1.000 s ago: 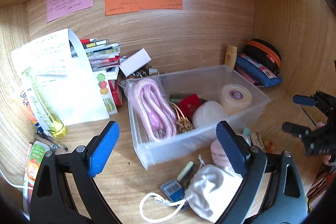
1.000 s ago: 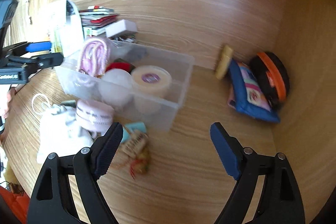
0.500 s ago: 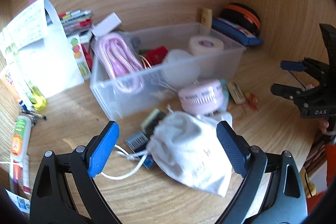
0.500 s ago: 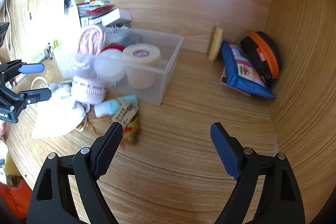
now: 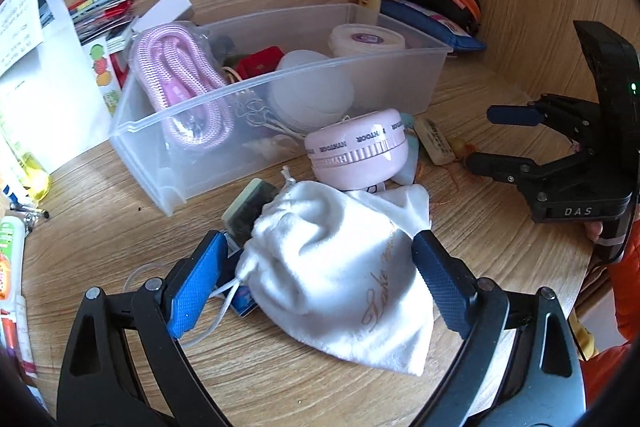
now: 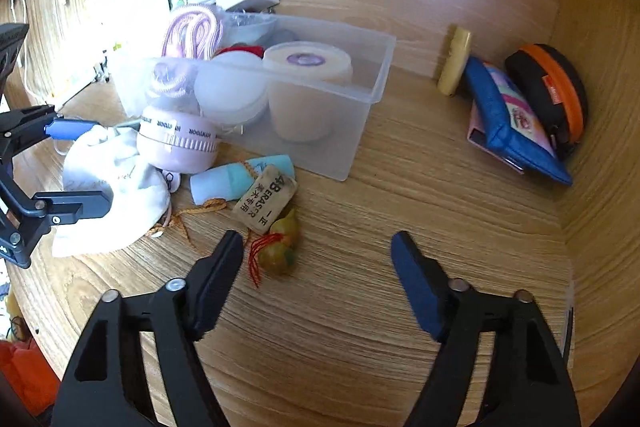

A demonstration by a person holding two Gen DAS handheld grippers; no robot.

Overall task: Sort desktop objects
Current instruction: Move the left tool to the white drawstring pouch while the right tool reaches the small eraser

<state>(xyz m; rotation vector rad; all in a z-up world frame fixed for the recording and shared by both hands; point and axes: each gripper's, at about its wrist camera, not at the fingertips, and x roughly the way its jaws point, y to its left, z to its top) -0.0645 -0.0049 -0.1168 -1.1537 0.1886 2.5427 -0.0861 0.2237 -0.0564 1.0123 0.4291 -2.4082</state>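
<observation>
A white drawstring pouch [image 5: 340,279] lies on the wooden desk [image 5: 120,219] just in front of the clear plastic bin [image 5: 256,95], and the left gripper [image 5: 316,275] straddles it, blue pads spread wide on either side without pressing it. Against the bin's front wall sits a pink round case [image 5: 358,153], its edge touching the pouch. Beside that case, further along the bin's front, lie a pale blue tube [image 6: 240,179], an eraser [image 6: 266,198] and a small gourd charm [image 6: 280,247]. The right gripper [image 6: 316,267] hovers near the charm, its jaws closing over bare wood with nothing between them.
</observation>
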